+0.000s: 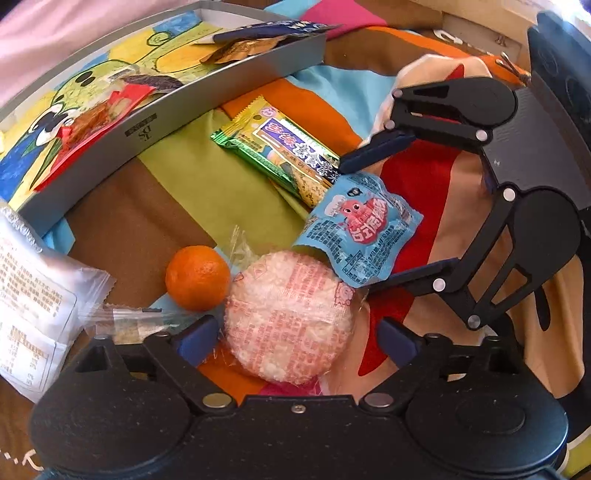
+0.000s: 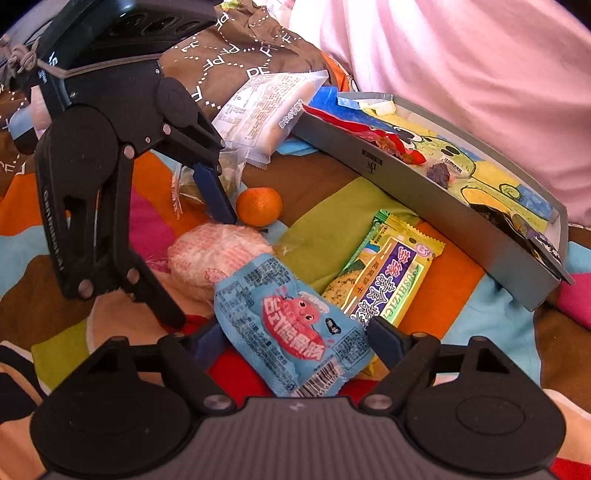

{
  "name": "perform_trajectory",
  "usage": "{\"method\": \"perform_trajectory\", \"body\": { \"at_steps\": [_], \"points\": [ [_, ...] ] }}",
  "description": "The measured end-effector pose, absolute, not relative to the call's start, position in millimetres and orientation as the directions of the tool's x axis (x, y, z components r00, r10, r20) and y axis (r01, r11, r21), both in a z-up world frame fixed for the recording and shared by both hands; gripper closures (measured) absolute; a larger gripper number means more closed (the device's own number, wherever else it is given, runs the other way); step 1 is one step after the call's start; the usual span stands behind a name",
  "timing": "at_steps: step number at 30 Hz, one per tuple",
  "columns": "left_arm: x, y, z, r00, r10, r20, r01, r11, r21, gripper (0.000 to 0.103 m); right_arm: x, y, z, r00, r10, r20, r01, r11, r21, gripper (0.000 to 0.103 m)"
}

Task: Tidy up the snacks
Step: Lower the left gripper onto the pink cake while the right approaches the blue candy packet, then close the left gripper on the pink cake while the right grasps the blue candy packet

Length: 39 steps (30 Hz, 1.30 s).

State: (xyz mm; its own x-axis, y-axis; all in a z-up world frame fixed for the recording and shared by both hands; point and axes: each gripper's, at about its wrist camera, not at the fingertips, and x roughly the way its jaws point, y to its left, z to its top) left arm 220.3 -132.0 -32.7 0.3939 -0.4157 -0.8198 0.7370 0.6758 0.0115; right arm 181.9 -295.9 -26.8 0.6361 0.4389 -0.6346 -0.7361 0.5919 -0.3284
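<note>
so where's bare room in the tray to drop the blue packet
The tray is bare in its yellow middle stretch, between the red packet and the dark wrappers at the far end. Outside it, the mandarin, rice cracker and blue packet crowd together.

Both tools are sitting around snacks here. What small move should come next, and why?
Probably close the right tool on the blue packet: its fingers are open on either side of the packet, which overlaps the round rice cracker framed by the open left tool. Then lift it toward the grey tray.
</note>
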Motion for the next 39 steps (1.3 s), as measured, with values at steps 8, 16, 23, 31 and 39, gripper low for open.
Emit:
{"method": "perform_trajectory", "body": {
  "at_steps": [8, 16, 23, 31, 39],
  "points": [
    [217.7, -123.6, -31.2, 0.432, -0.419, -0.799, 0.694, 0.72, -0.003, 0.029, 179.2, -298.1, -25.8, 0.622, 0.419, -0.661, -0.734, 0.606, -0.306, 0.029],
    [200.4, -115.1, -31.1, 0.427, -0.415, -0.804, 0.648, 0.76, -0.048, 0.029, 174.3, -301.6, -23.5, 0.602, 0.402, -0.69, -0.72, 0.647, -0.252, 0.034],
    [175.3, -93.2, -27.6, 0.412, -0.392, -0.822, 0.546, 0.829, -0.121, 0.03, 163.3, -300.0, -20.0, 0.582, 0.383, -0.717, -0.711, 0.668, -0.22, 0.038],
    [146.8, -76.6, -24.7, 0.402, -0.36, -0.842, 0.475, 0.868, -0.144, 0.03, 147.3, -292.3, -17.1, 0.551, 0.393, -0.736, -0.706, 0.69, -0.16, 0.039],
    [133.8, -71.2, -26.4, 0.411, -0.324, -0.852, 0.439, 0.889, -0.126, 0.026, 140.9, -283.1, -18.6, 0.61, 0.361, -0.705, -0.634, 0.756, -0.161, 0.014]
  ]
}}
